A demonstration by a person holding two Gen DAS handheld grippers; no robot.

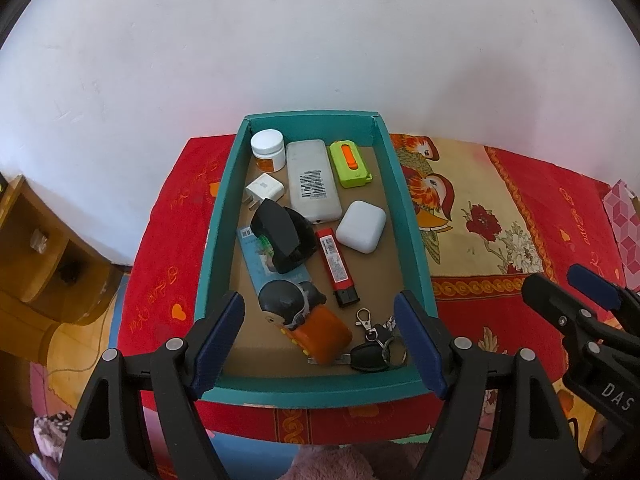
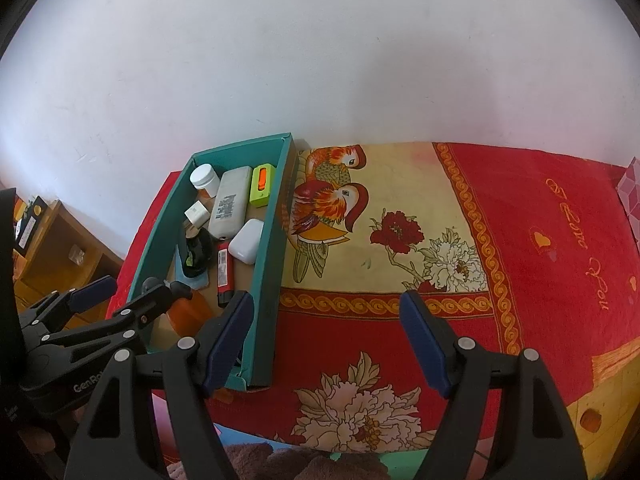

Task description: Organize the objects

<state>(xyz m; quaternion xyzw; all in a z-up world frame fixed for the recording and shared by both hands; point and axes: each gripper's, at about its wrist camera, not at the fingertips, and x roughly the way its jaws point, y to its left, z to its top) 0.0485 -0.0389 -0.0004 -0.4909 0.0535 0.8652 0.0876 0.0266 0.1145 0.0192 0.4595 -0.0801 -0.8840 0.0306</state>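
Note:
A teal box (image 1: 412,216) stands on the red cloth and holds a white jar (image 1: 268,150), a white power bank (image 1: 312,180), a green and orange cutter (image 1: 350,164), a white plug (image 1: 264,191), a white earbud case (image 1: 361,227), a black tape dispenser (image 1: 284,238), a red lighter (image 1: 336,266), an orange doll (image 1: 308,320) and a key fob (image 1: 370,354). My left gripper (image 1: 320,340) is open and empty above the box's near end. My right gripper (image 2: 328,340) is open and empty over the cloth, right of the box (image 2: 272,240).
The red and yellow flowered cloth (image 2: 400,216) covers the table up to a white wall. A wooden shelf unit (image 1: 36,248) stands at the left. A pink patterned box (image 1: 624,220) sits at the far right edge.

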